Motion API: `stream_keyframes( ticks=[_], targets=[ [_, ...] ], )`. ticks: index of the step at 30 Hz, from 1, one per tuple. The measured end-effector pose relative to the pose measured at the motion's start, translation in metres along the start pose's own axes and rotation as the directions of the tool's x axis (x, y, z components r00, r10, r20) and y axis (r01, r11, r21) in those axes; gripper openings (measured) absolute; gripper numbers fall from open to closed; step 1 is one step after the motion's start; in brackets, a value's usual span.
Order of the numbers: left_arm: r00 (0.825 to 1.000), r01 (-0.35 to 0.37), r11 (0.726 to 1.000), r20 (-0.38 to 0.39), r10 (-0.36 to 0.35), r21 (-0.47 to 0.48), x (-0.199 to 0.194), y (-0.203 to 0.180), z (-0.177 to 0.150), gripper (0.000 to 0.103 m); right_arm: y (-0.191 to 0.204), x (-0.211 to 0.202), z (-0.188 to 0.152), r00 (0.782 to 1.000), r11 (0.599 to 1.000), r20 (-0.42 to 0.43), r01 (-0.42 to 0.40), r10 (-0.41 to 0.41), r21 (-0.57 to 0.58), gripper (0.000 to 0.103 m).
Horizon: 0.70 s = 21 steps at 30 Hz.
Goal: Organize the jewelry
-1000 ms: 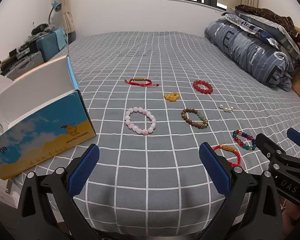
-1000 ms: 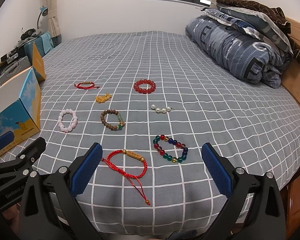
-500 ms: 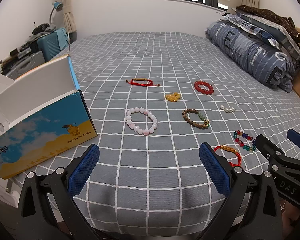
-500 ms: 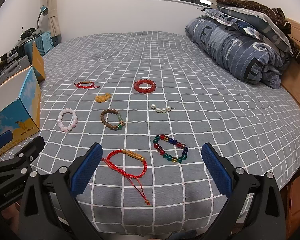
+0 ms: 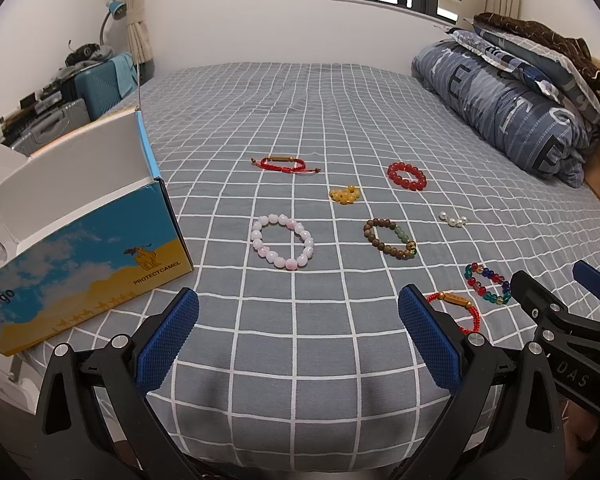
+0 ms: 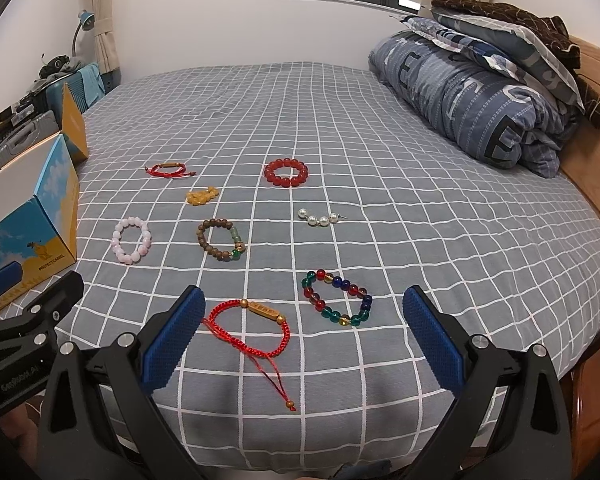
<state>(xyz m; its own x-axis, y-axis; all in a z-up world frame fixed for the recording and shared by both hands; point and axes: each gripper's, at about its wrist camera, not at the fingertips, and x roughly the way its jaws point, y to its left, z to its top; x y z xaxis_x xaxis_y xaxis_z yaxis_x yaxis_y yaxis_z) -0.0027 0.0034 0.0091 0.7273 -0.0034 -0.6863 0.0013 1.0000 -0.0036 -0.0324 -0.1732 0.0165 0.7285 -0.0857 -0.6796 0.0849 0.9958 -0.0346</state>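
Hovering at the near edge of the bed, nothing grasped yet.

Left wrist view: left gripper has its fingers spread wide apart, empty, above bare grid bedsheet. Open shoe box sits just left, lid flap up, probably the drop target, hence this side staying next to it. Jewelry laid out apart in rough rows, so each piece can be picked singly: pink bead bracelet closest ahead, brown wooden bead bracelet to its right, yellow bead cluster and a red cord bracelet farther, red bead bracelet far right, pearl piece beyond that. Right gripper visible at the right edge, near the multicolour bead bracelet.

Right wrist view: right gripper fingers also wide apart, empty. Second red cord bracelet with gold tube lies flat between them, tail trailing near; multicolour bead bracelet just right of it. Looks lined up for that cord bracelet first. Cord is thin and flat on soft fabric, so pinching may catch sheet.
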Motion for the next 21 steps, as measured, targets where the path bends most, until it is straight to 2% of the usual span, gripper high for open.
stream_keyframes(
  ticks=[11,16,18,21],
  targets=[
    [1.0,0.004,1.0,0.019,-0.004,-0.008,-0.011,-0.001,0.005,0.097,-0.007,-0.015,0.003,0.999,1.0,0.04,0.013,-0.013,0.001,0.095],
    [1.0,0.002,1.0,0.021,-0.002,-0.017,-0.016,0.0,0.028,0.097,-0.017,-0.03,0.024,0.998,1.0,0.062,0.019,-0.02,0.021,0.095],
    [1.0,0.014,0.999,0.011,-0.013,-0.029,-0.01,0.001,0.042,0.097,-0.022,-0.031,0.034,0.998,0.999,0.059,0.03,-0.031,0.021,0.095],
    [0.998,0.023,0.999,-0.05,-0.025,-0.047,0.013,0.003,0.056,0.097,-0.026,-0.022,0.048,0.999,0.999,0.028,0.045,-0.045,0.013,0.095]
  ],
)
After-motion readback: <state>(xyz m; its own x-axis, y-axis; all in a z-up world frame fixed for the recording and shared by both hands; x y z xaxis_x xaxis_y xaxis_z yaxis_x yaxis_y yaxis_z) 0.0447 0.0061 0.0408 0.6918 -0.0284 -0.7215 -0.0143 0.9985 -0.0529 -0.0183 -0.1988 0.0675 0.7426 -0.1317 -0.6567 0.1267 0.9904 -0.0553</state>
